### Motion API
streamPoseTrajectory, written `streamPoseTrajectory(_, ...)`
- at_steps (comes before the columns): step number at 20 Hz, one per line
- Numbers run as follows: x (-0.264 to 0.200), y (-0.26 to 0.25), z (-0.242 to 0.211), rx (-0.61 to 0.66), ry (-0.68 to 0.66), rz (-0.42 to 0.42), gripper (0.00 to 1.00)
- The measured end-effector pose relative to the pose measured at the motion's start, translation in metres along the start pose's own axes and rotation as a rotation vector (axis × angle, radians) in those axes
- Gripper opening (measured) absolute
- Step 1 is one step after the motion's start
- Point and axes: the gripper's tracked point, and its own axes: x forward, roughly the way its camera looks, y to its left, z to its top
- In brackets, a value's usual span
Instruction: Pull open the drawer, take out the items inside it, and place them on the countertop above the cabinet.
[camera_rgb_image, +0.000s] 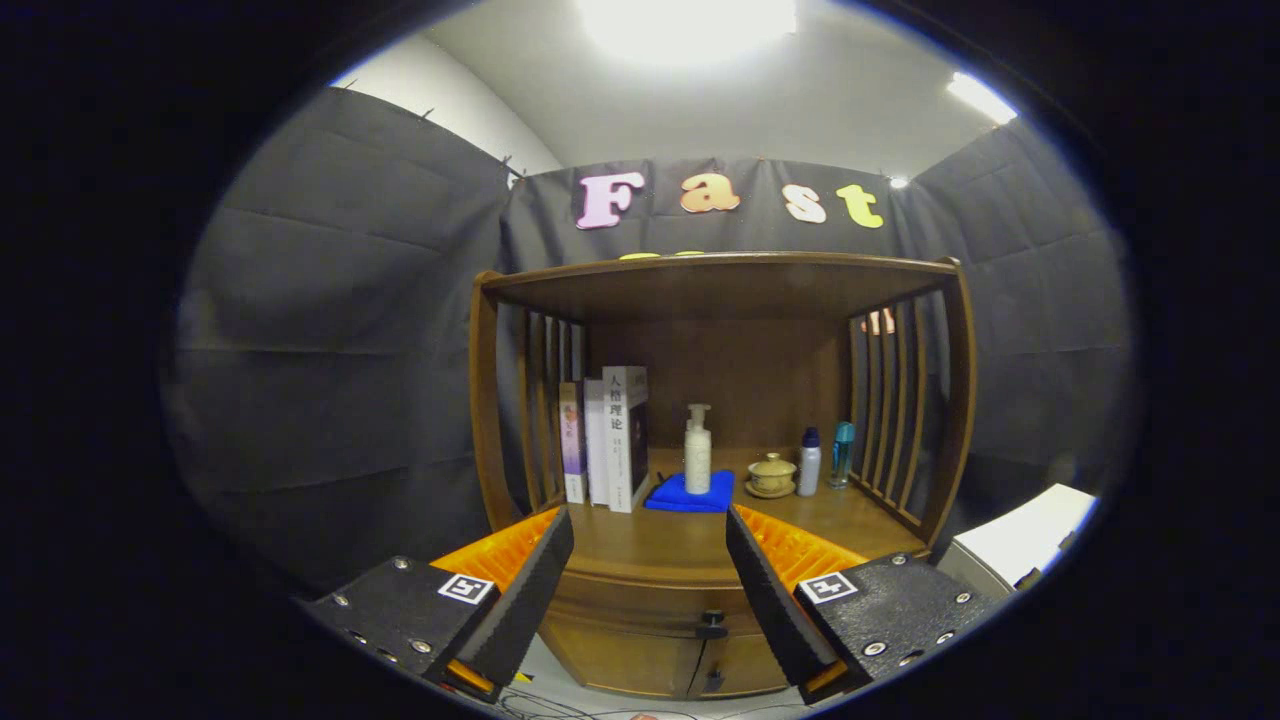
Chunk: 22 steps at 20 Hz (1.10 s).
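A brown wooden cabinet (900, 420) with an open shelf stands ahead of me. Its drawer (650, 598) sits shut below the countertop (660, 535), with a small dark knob (712, 624) at its middle. My gripper (650, 535) is open and holds nothing; its fingers (530, 585) frame the drawer front from a distance. The knob lies just ahead, nearer the right finger. What is inside the drawer is hidden.
On the countertop stand several books (610, 440) at the left, a white pump bottle (697, 452) on a blue cloth (690, 493), a lidded tan cup (772, 474), and two small bottles (825, 458). Two lower doors (690, 670) sit beneath the drawer. A white object (1020, 545) lies right.
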Motion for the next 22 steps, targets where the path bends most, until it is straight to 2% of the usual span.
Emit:
streamPoseTrajectory(1,0.000,-0.007,0.003,-0.021,-0.020,-0.001,0.95)
streamPoseTrajectory(4,0.004,-0.044,0.008,-0.120,-0.063,-0.101,0.95)
streamPoseTrajectory(9,0.023,-0.053,-0.019,-0.254,-0.049,-0.160,0.95)
streamPoseTrajectory(13,0.039,-0.042,-0.062,-0.163,0.016,-0.118,0.95)
streamPoseTrajectory(22,0.054,-0.067,-0.155,-0.107,0.154,-0.190,0.95)
